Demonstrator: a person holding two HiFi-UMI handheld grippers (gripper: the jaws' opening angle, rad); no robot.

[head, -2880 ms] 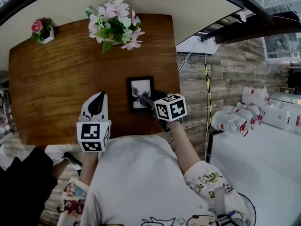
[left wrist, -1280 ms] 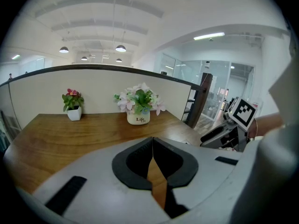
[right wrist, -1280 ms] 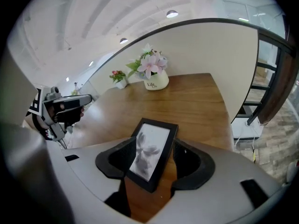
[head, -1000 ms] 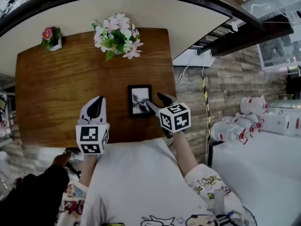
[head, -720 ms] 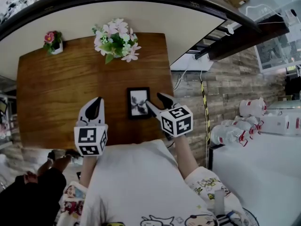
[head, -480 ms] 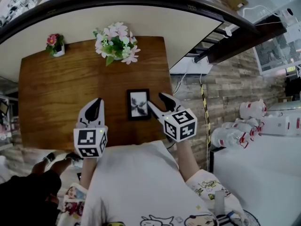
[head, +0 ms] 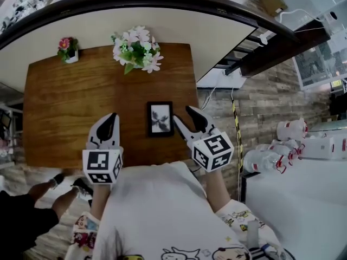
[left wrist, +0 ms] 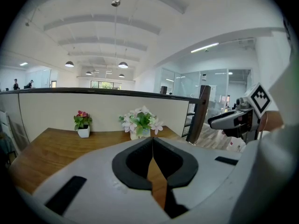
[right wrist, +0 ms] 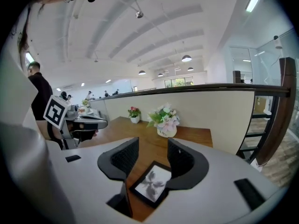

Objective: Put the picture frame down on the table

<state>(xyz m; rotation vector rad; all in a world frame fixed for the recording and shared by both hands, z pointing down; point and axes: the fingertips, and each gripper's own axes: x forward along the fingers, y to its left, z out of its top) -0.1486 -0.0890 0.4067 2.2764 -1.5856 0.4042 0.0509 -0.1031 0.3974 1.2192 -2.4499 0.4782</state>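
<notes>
Picture frame: the black-rimmed picture frame (head: 160,118) lies flat on the table, just right of centre in the head view. It holds a pale print with a dark leafy shape.
Table: the brown wooden table (head: 70,107) fills the middle left of the head view. Its far edge meets a beige partition wall (head: 108,20).
Frame's place: it is on the right-hand part of the tabletop, nearer the bottom edge than the flowers. It sits between the two grippers and touches neither.
Right gripper: the right gripper (head: 184,114) is just to the right of the frame in the head view, tips angled to the upper left. Its jaws stand well apart and have just been closing a little.
Between the right jaws: nothing is gripped. In the right gripper view the frame (right wrist: 152,183) shows through the gap, flat on the wood below, and the pads (right wrist: 125,157) are clear of it.
Left gripper: the left gripper (head: 111,115) is to the left of the frame, over the table's near edge. In its own view the two dark pads (left wrist: 135,164) meet along a line with nothing held.
Flowers: a bouquet of pink and white flowers (head: 136,49) stands at the table's far edge, upper centre. A small potted plant (head: 67,47) with a red bloom stands at the far left corner.
Person: a white printed shirt (head: 162,210) fills the bottom of the head view.
</notes>
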